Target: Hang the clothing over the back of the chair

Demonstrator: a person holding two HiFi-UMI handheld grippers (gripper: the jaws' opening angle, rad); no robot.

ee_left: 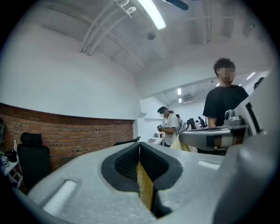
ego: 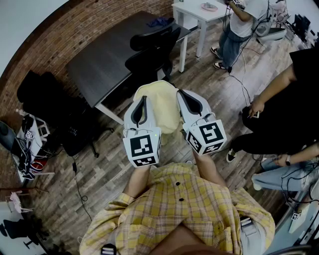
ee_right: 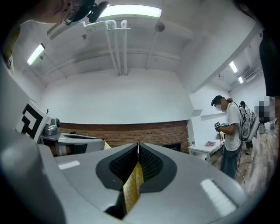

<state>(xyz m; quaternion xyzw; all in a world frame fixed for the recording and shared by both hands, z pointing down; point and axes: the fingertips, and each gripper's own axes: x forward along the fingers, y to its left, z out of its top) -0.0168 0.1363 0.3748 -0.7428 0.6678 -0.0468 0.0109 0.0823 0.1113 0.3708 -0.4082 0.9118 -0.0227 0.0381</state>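
The wood-plank floor [ego: 99,174] fills the head view, bounded at 10 o'clock by a curved red-brick wall [ego: 60,35]. Two tables are present: one dark, flat-topped rectangular table [ego: 109,55] at 11 o'clock and one white table [ego: 199,12] at 1 o'clock. One black office chair [ego: 152,52], padded and with a headrest, stands at 12 o'clock against the dark table's edge. One item of clothing [ego: 162,104], pale yellow soft fabric, is held up at centre between the two grippers, near the chair and apart from it. The left gripper [ego: 142,99] and right gripper [ego: 183,94] have smooth grey shells and black ribbed pads. In each gripper view the jaws are closed together, pinching a thin yellow fold of the clothing.
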